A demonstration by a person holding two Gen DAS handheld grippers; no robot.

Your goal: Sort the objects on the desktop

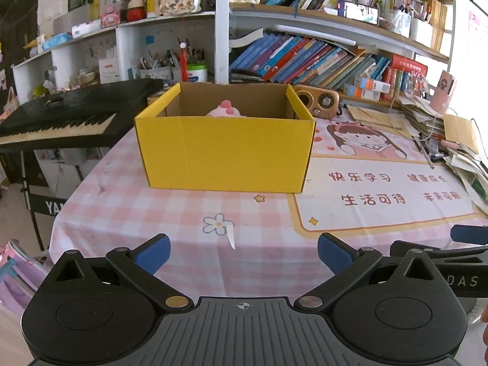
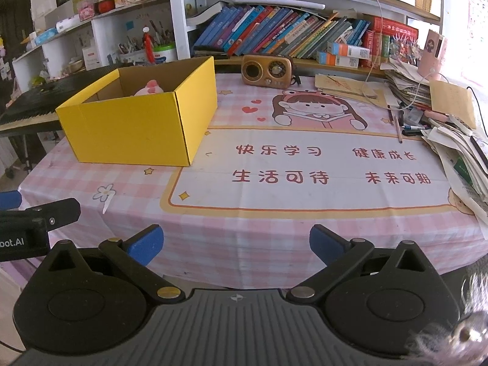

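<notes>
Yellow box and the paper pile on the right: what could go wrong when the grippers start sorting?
1. The paper pile overhangs the table's right edge; a nudge might slide sheets off.
2. The white cable hangs over that pile and could snag a gripper.
3. The yellow box is light cardboard, so it may shift if bumped.

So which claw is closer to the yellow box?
The left claw. The yellow box sits straight ahead of it, while from the right claw it lies off to the left.
</notes>
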